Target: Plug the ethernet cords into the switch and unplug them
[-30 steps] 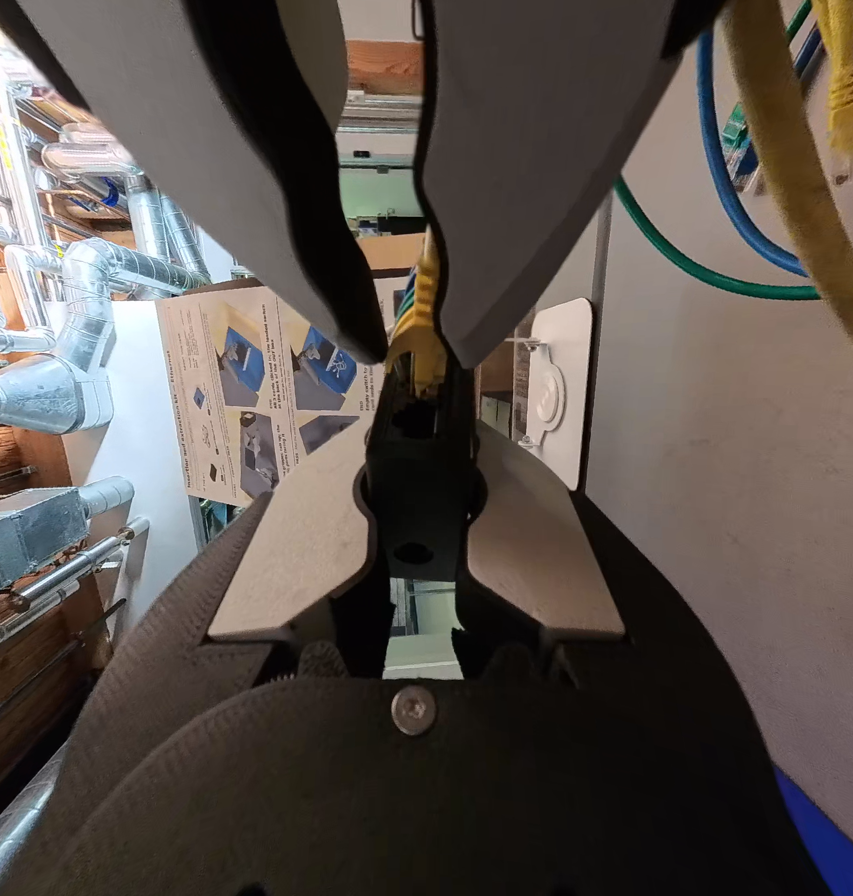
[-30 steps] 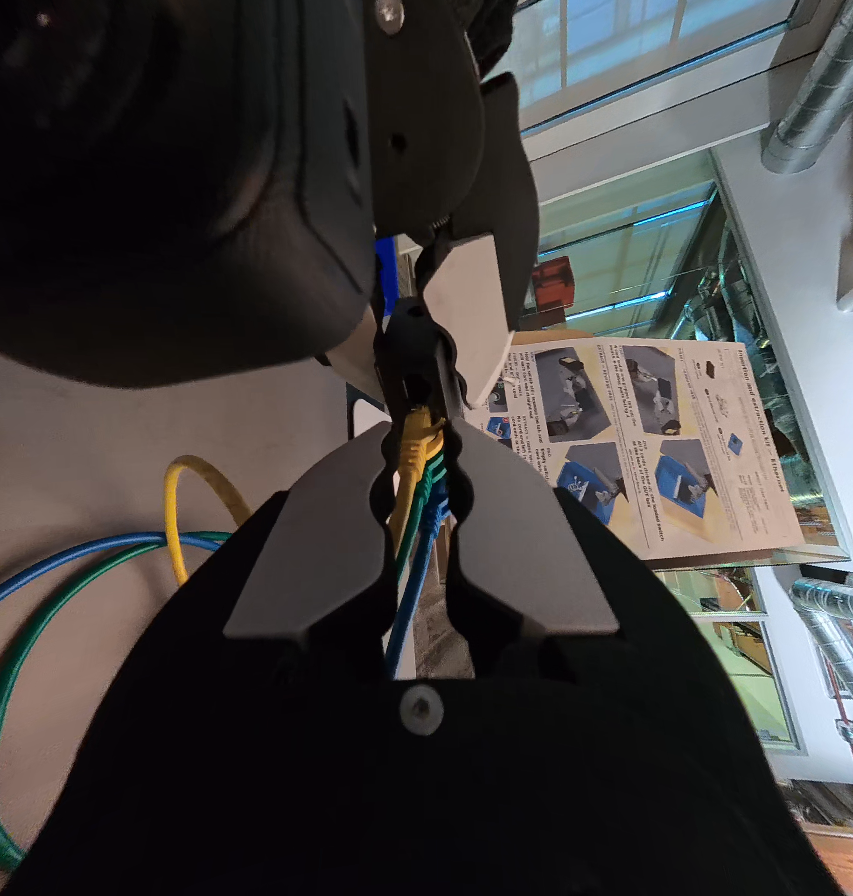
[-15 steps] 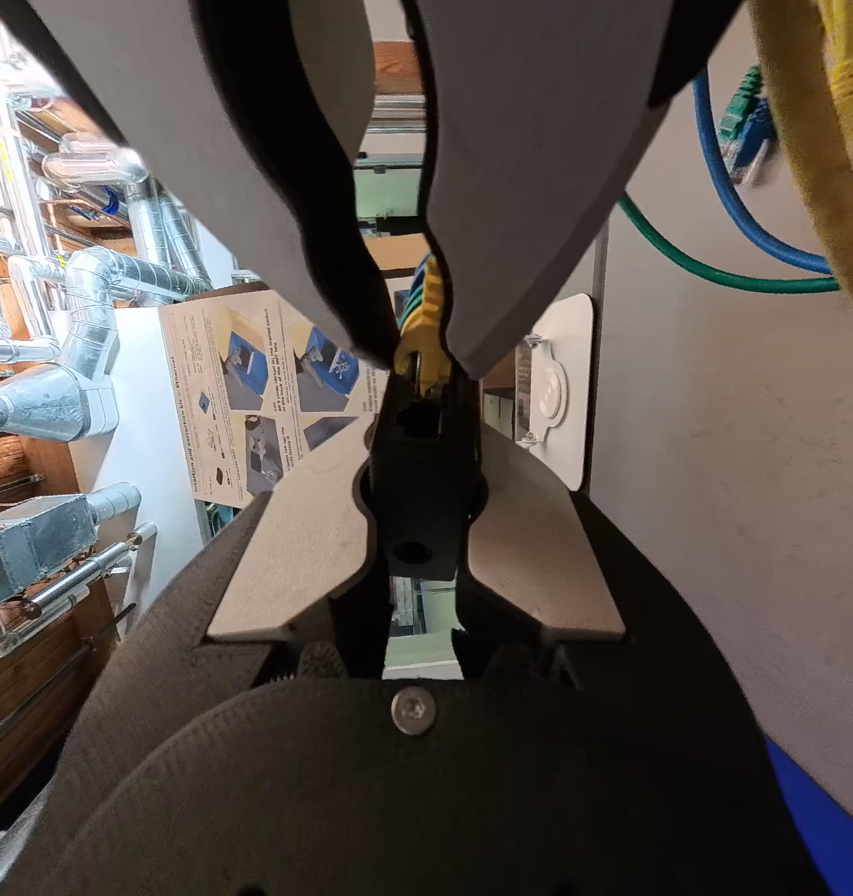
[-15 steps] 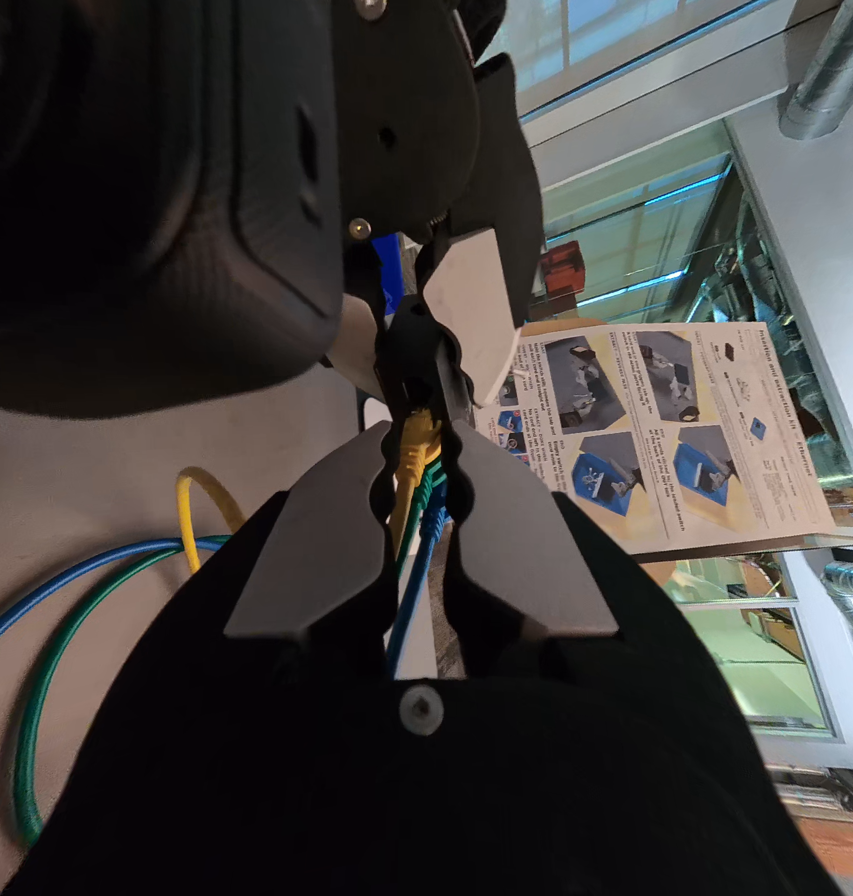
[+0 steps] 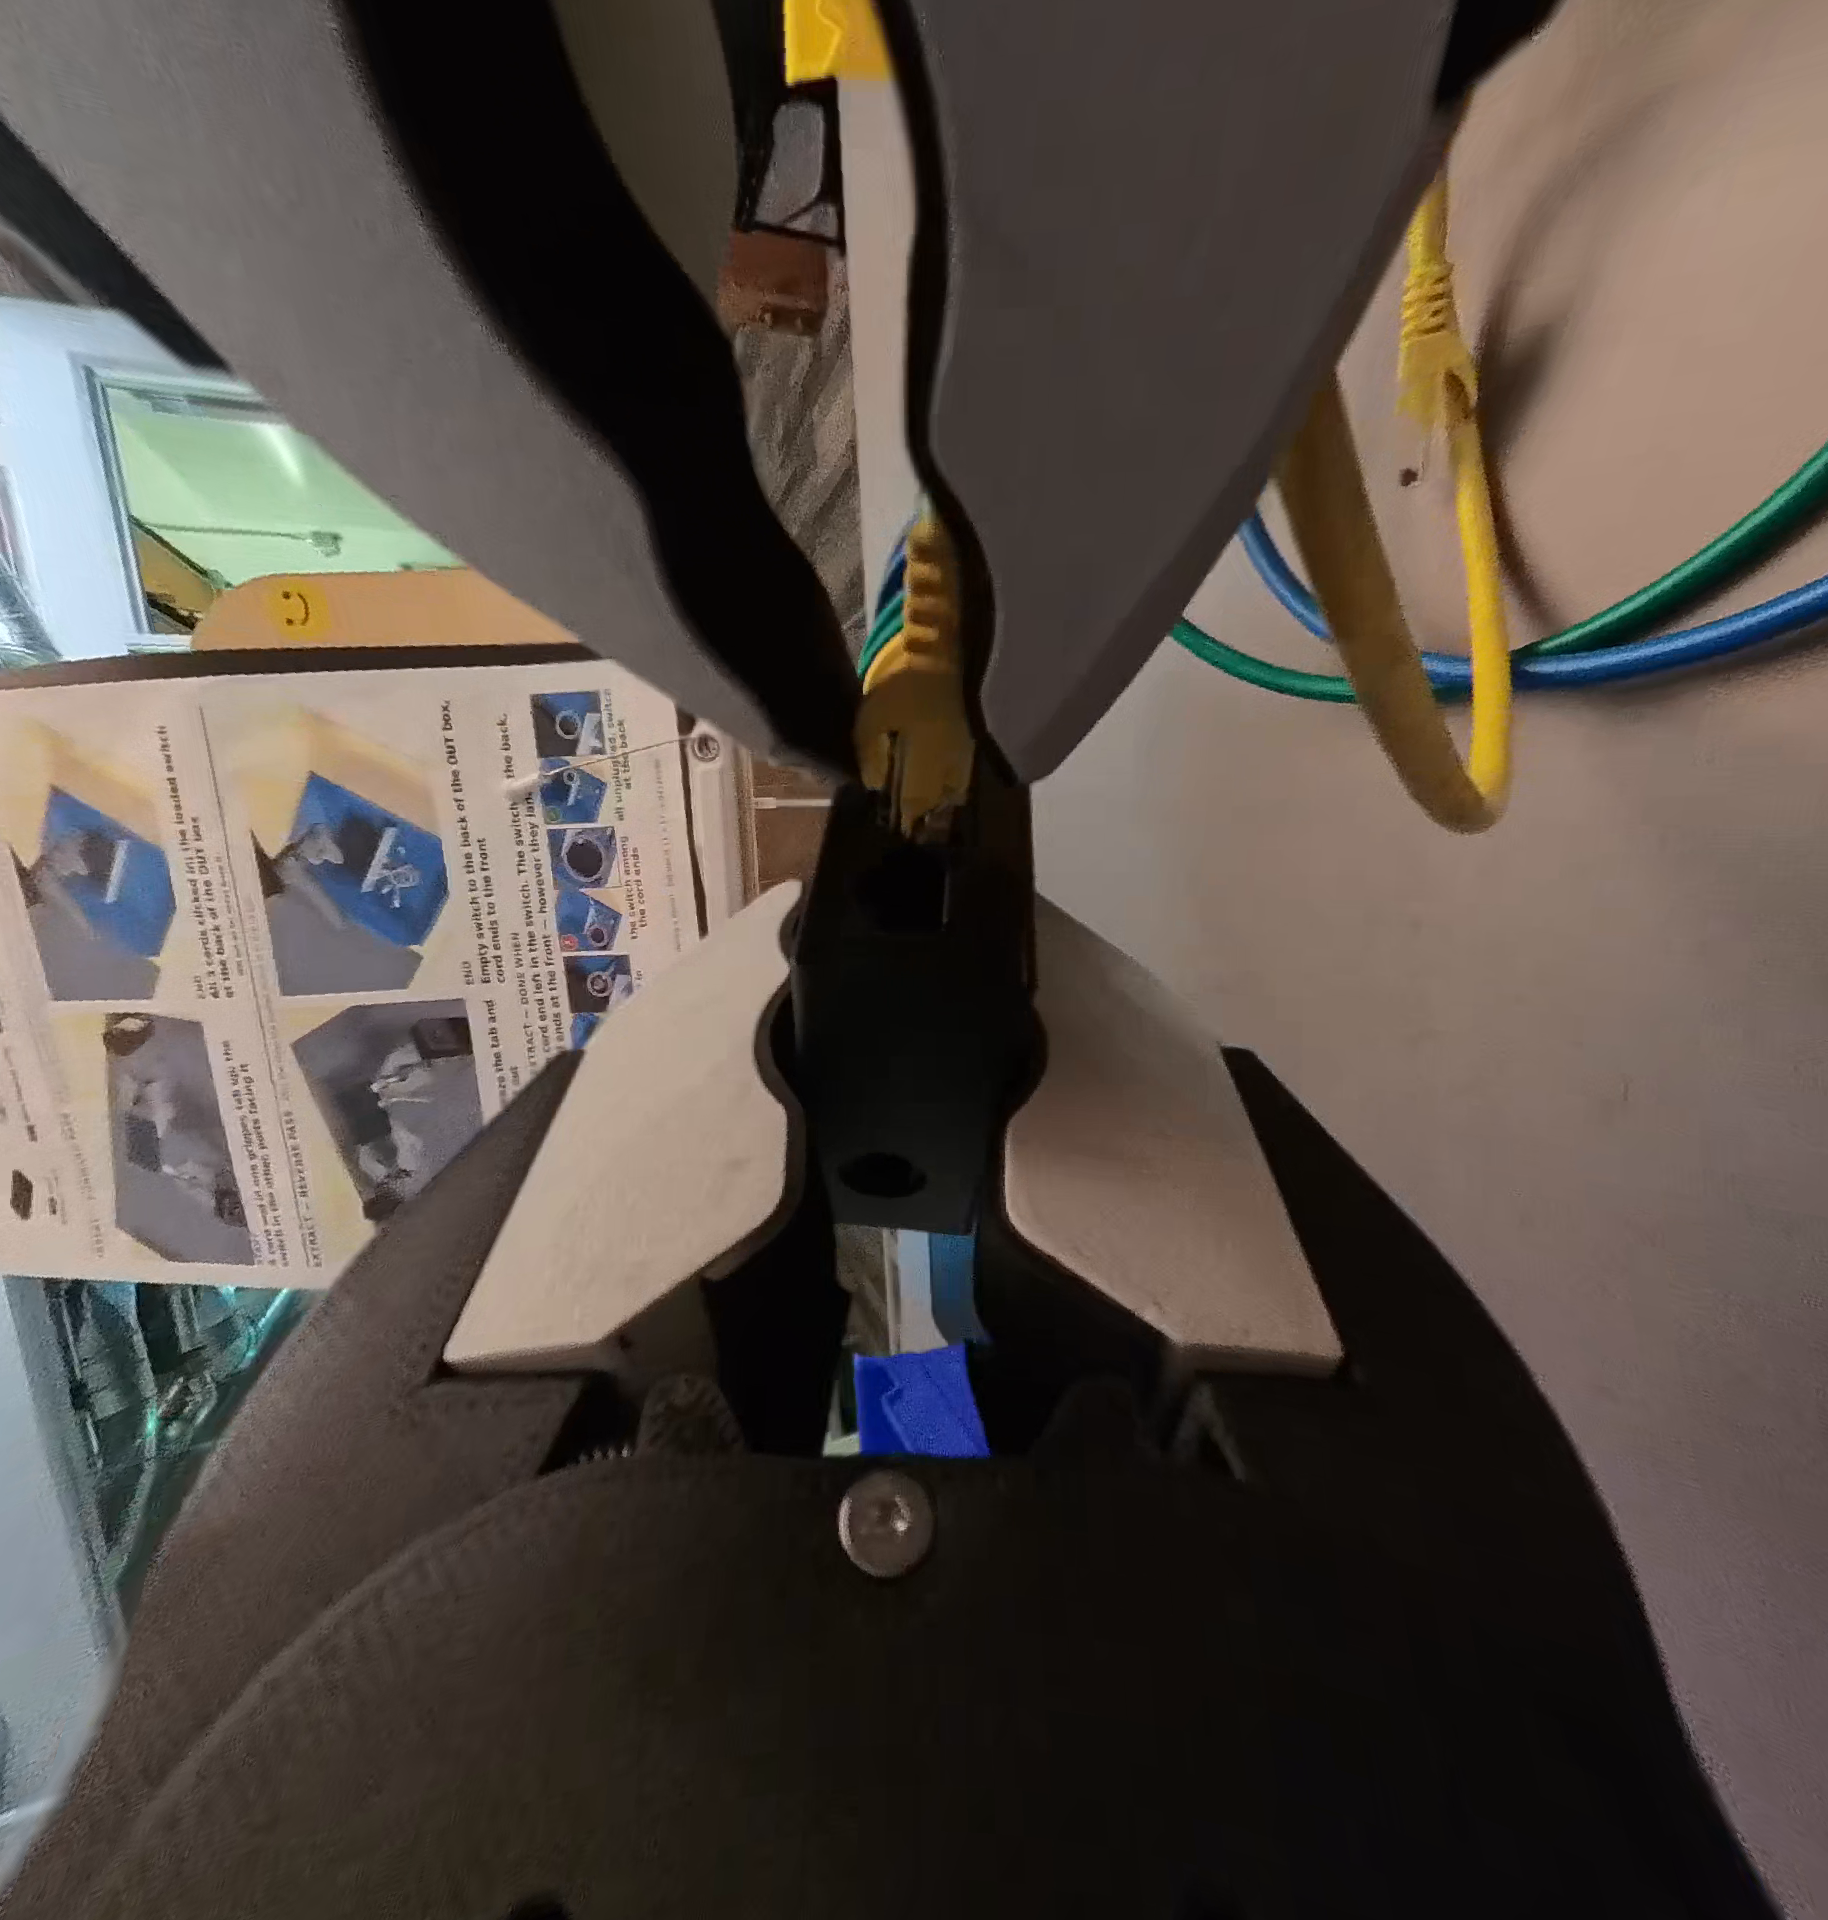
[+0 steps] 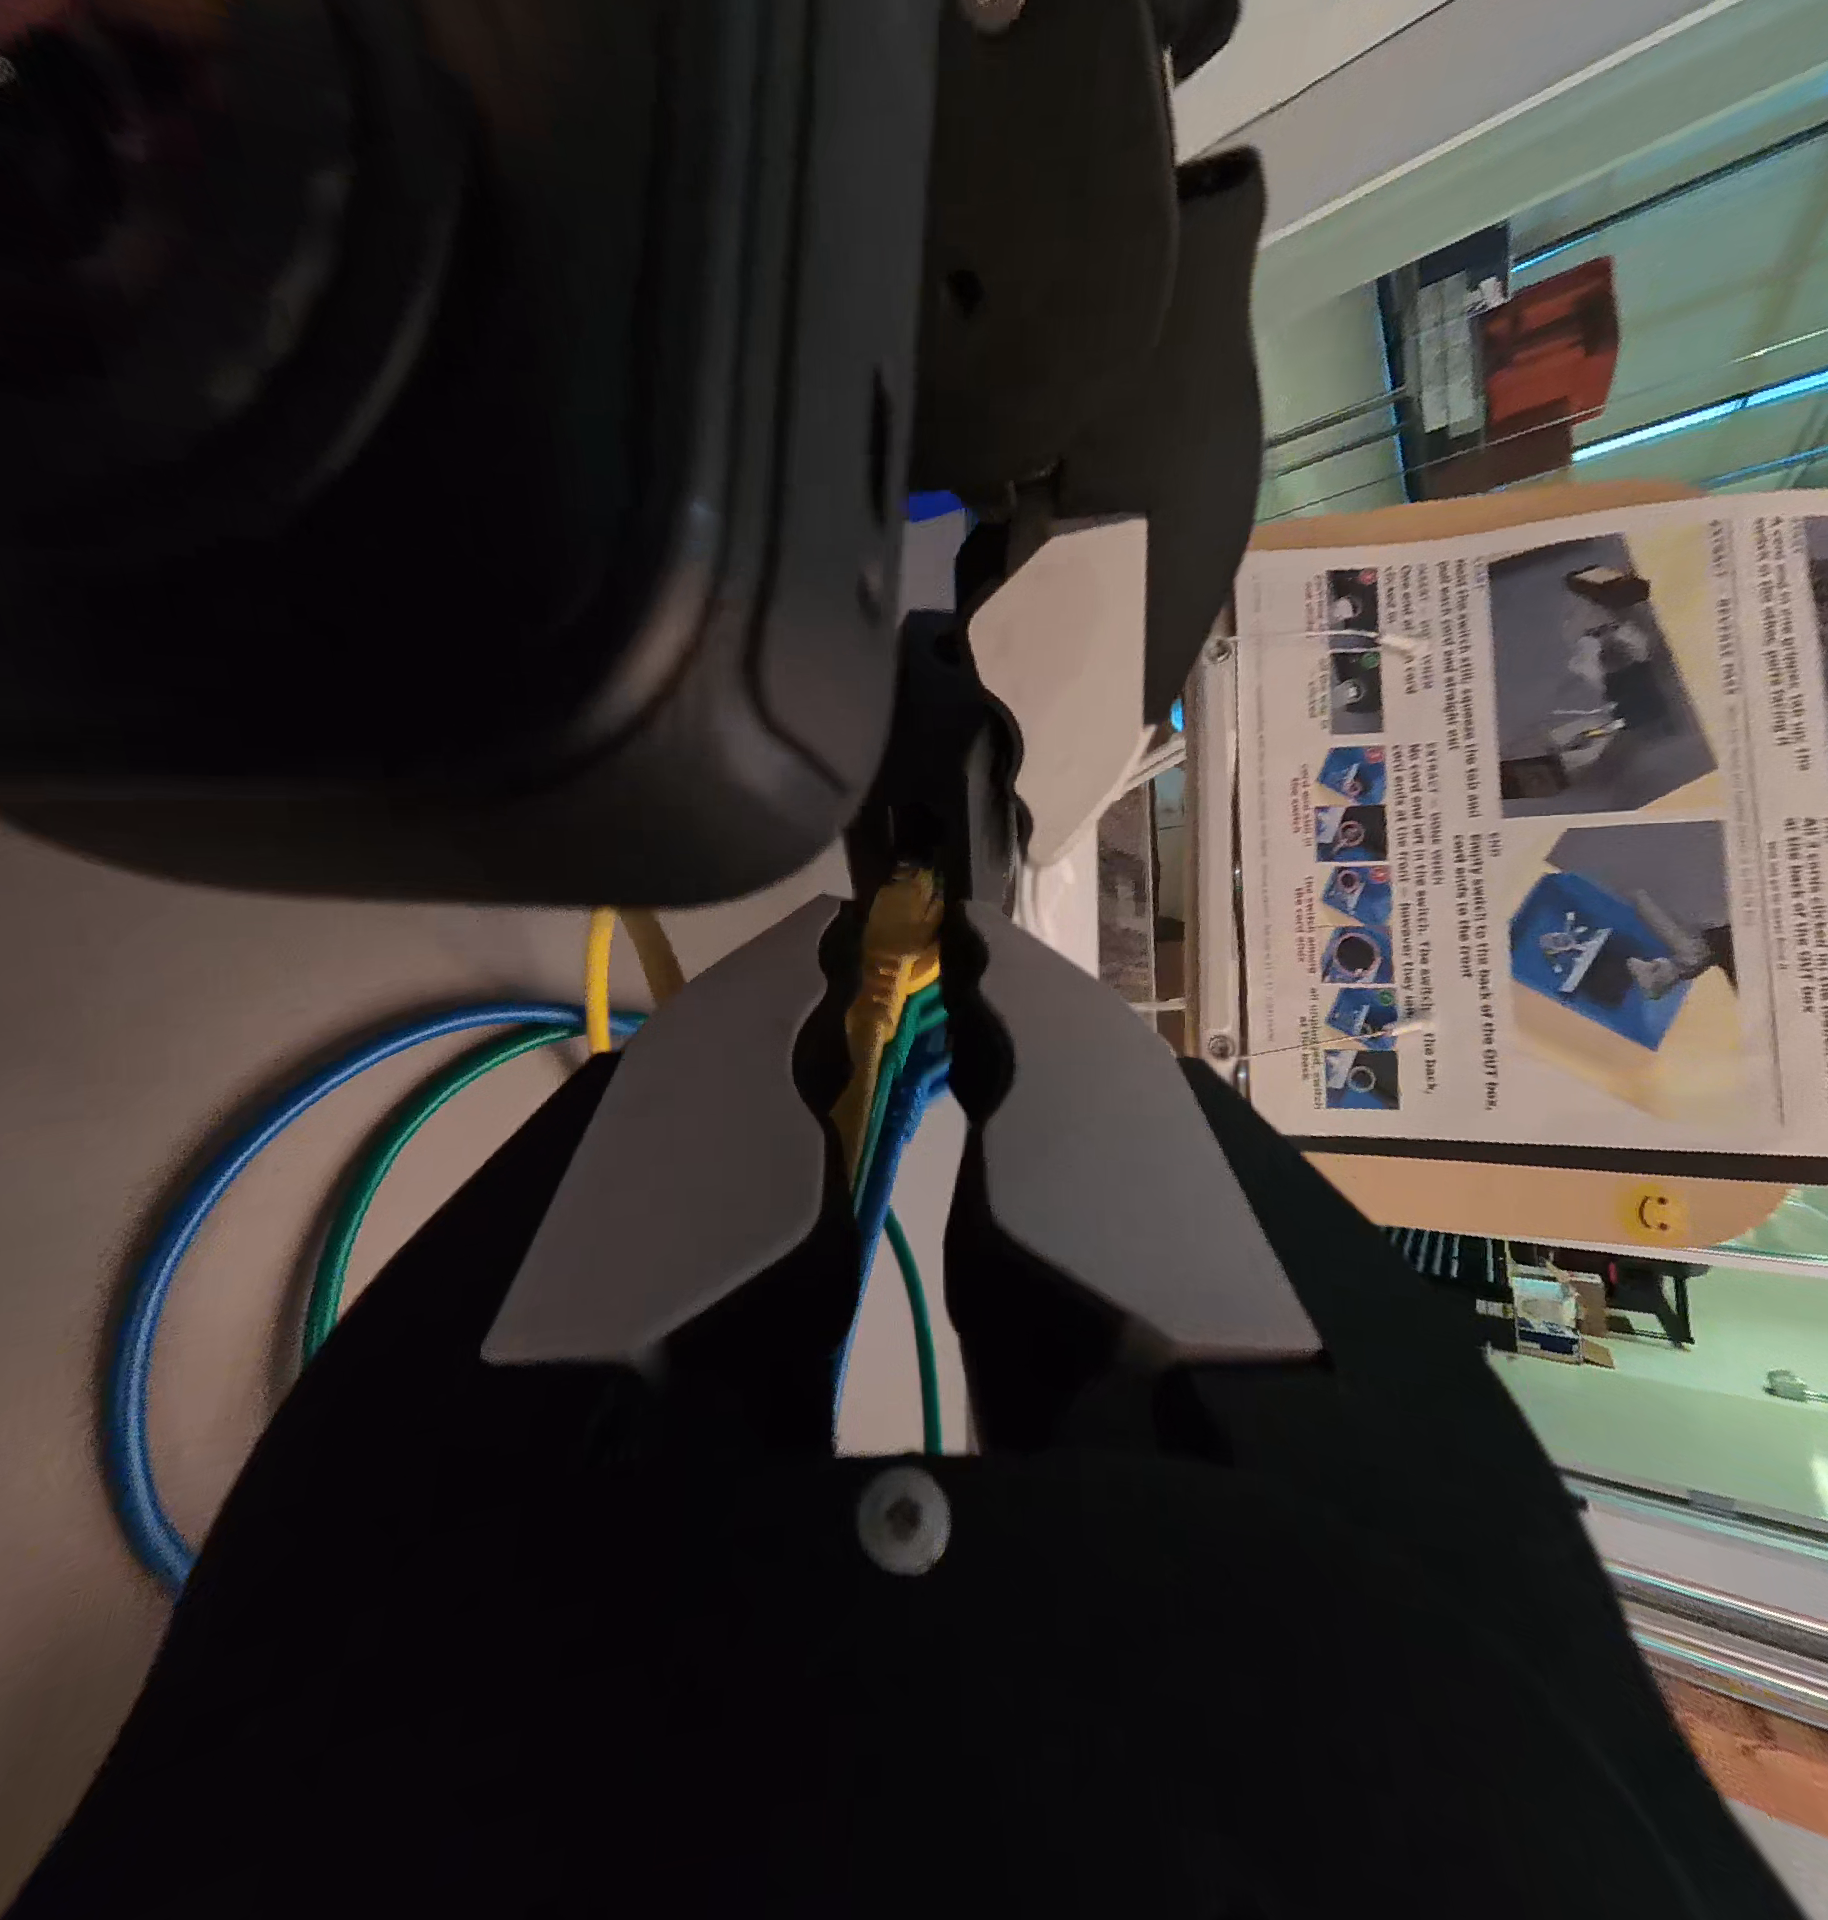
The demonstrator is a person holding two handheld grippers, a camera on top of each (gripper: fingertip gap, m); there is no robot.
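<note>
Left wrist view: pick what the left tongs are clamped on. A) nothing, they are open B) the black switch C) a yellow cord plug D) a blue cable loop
B: in the left wrist view the left tongs are closed on the black switch, while the yellow cord plug sits at its far end between the right tongs.
</note>
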